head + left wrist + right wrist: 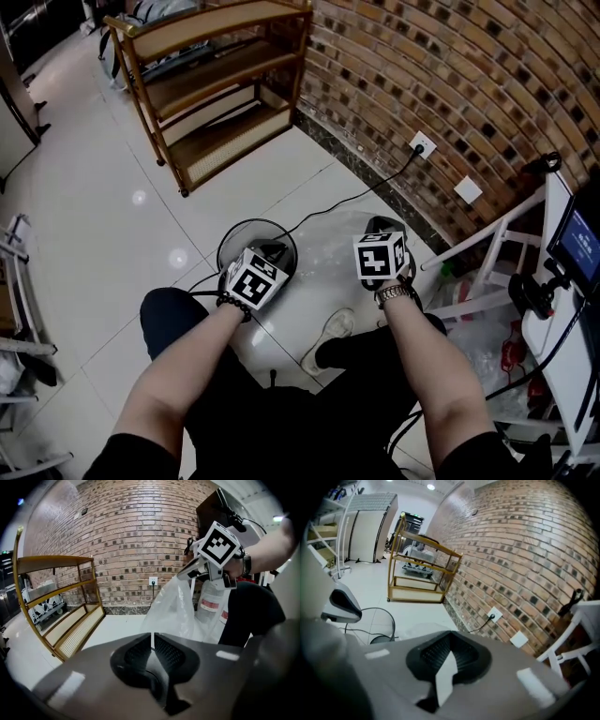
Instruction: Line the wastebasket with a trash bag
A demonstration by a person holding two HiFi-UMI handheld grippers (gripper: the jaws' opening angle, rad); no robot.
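Bag (323, 272): clear film, I see it hanging spread out (thin, wrinkled).
Basket (236, 228): dark wire, upright on floor (112, 244), at bag's left.

Left gripper (153, 641) jaws are seen closed on a thin edge of the clear trash bag (173, 609). The film is stretched up to the right gripper (183, 573). A wooden shelf (56, 616) is noted at left, against a brick wall (136, 536).
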